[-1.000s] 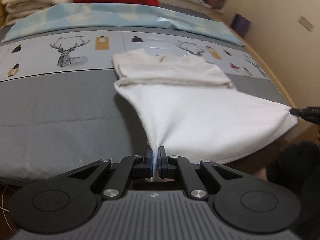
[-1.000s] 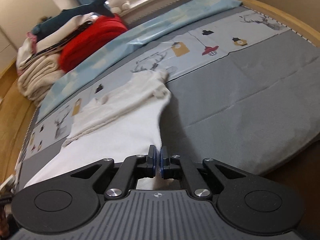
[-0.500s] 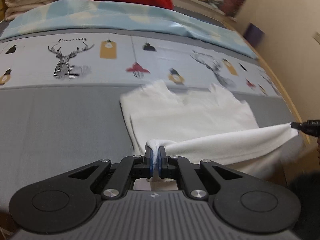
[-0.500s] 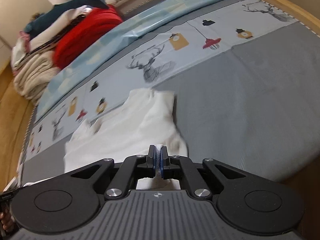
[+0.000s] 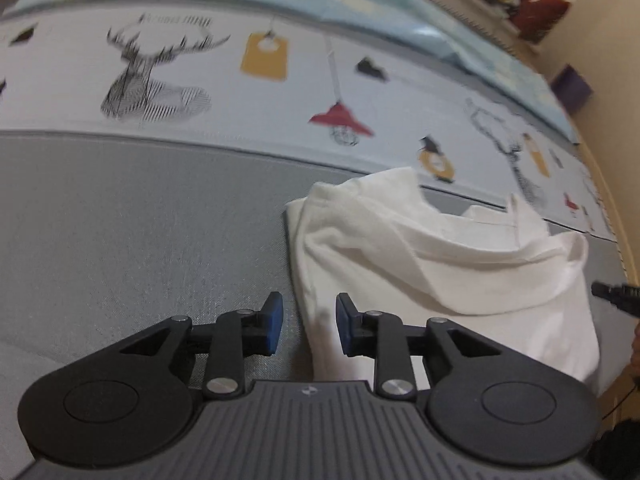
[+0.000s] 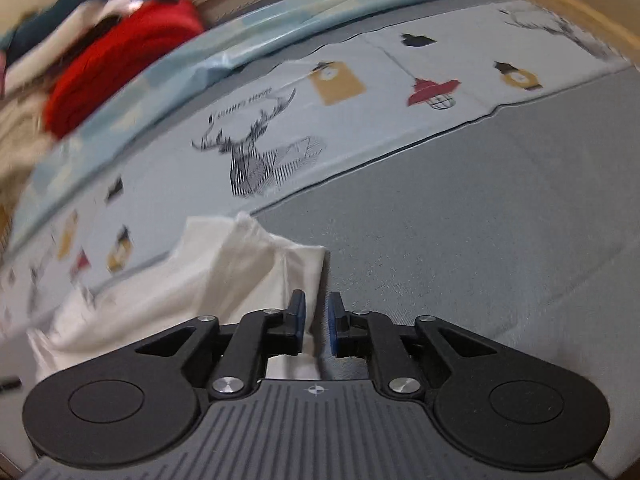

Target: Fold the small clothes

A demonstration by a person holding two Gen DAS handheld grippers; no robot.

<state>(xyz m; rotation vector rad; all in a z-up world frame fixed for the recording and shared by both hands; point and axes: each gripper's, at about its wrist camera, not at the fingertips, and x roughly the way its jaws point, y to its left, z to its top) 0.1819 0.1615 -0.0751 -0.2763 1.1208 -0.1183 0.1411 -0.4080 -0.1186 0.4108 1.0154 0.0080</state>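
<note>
Grey bedding [image 5: 140, 240] now carries the white shirt [image 5: 460, 280], its hem laid over the collar. Both jaws have just been opening: left gripper [image 5: 306, 322] and right gripper [image 6: 316, 320] straddle loose corners, so this fold looks finished.

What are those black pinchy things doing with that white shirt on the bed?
A person is folding a small white shirt on the bed cover, holding a hand-held gripper in each hand. The left hand-held gripper and the right hand-held gripper have just been opening their jaws. The shirt's edge lies between each pair of pads, no longer pinched. The shirt rests doubled over on the grey part of the cover, a bit rumpled.
</note>
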